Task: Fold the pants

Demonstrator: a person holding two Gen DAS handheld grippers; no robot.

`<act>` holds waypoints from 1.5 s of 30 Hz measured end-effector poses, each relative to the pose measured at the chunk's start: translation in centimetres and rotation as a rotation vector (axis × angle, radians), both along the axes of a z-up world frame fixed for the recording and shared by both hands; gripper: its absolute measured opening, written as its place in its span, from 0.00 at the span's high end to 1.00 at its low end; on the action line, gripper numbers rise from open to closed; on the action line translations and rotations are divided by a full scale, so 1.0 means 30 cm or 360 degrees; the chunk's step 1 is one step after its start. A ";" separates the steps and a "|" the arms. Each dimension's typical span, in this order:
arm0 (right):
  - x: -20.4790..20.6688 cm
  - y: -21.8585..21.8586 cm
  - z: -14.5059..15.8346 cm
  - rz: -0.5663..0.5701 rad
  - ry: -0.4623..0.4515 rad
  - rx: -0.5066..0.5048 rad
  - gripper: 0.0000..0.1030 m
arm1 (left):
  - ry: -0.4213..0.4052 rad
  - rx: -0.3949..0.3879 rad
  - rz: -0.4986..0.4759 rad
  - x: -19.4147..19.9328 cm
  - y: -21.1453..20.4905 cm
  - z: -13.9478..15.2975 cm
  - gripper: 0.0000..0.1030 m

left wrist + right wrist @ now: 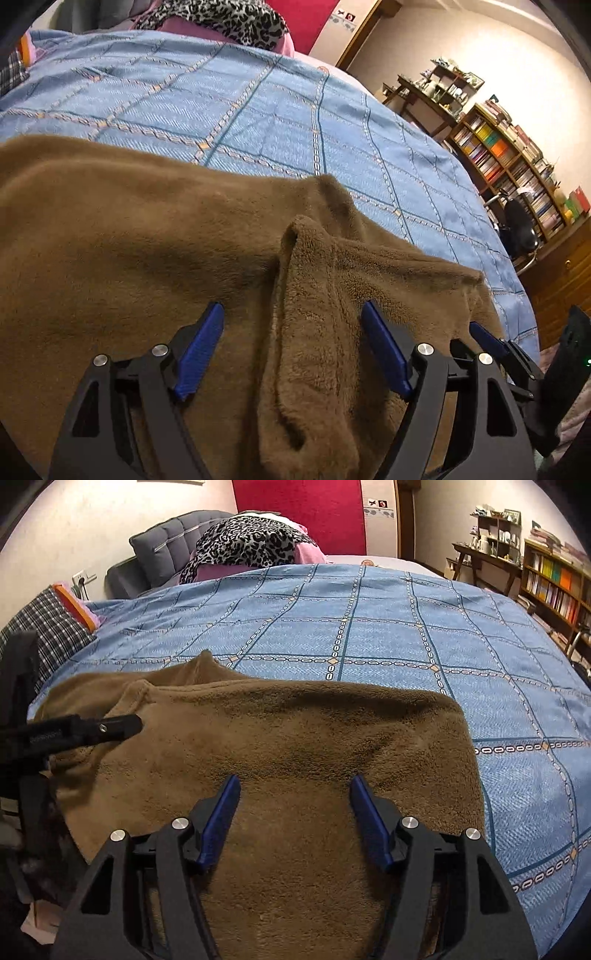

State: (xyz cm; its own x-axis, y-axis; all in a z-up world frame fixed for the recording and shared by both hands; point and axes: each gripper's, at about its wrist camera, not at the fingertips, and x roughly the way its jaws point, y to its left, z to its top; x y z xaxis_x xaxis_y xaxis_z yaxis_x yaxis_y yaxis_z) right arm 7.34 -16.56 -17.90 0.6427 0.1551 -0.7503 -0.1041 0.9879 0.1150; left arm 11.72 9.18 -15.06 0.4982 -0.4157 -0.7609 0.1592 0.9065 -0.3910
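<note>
Two hand-held grippers, both spread wide with nothing between the blue pads. Left hand-held gripper point(291, 325) poised over the brown fleece pants point(147, 240), a raised ridge of folded fabric point(295, 258) running between its fingers; whether the pads touch the cloth cannot be told. Right hand-held gripper point(295, 797) likewise gaping above a smooth, flat stretch of the same pants point(277, 738). Seen from the left wrist, a blue pad and black frame of the right hand-held gripper point(491, 341) just beside the left one, at the garment's right edge; seen from the right wrist, a black part of the left hand-held gripper point(103, 727) over the cloth's left portion. Pants spread flat on the near side of the bed, atop a blue checked bedspread point(369, 627). Farther back, a leopard-print cloth point(247, 542) over pink bedding, a grey headboard cushion point(166, 542) and a plaid pillow point(55, 627) at the left. Against the right wall, a bookshelf point(509, 162)
</note>
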 end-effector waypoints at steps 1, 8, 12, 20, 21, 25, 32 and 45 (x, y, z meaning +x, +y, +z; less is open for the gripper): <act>0.002 -0.001 0.004 -0.0008 0.0008 0.0010 0.37 | -0.0015 0.0005 0.0015 -0.010 0.009 0.015 0.26; -0.012 0.017 0.080 -0.0051 -0.0053 0.0089 0.37 | -0.0155 -0.0004 0.0177 -0.123 0.175 0.157 0.26; -0.027 0.100 0.146 0.0041 -0.0160 0.0038 0.37 | -0.0126 -0.0020 0.0325 -0.180 0.309 0.173 0.26; -0.034 0.240 0.178 0.0214 -0.0186 0.0039 0.30 | -0.0057 -0.0012 0.0617 -0.278 0.570 0.186 0.26; -0.033 0.252 0.176 0.0230 -0.0178 0.0043 0.30 | -0.0043 -0.0022 0.0652 -0.288 0.601 0.184 0.26; -0.045 0.306 0.158 0.0285 -0.0150 0.0030 0.30 | 0.0011 -0.0102 0.0837 -0.314 0.725 0.153 0.15; -0.049 0.334 0.144 0.0289 -0.0130 0.0020 0.30 | 0.0141 -0.0372 0.0968 -0.282 0.857 0.044 0.15; -0.047 0.321 0.124 0.0256 -0.0103 0.0038 0.30 | 0.0097 -0.0540 0.1027 -0.168 0.908 0.001 0.12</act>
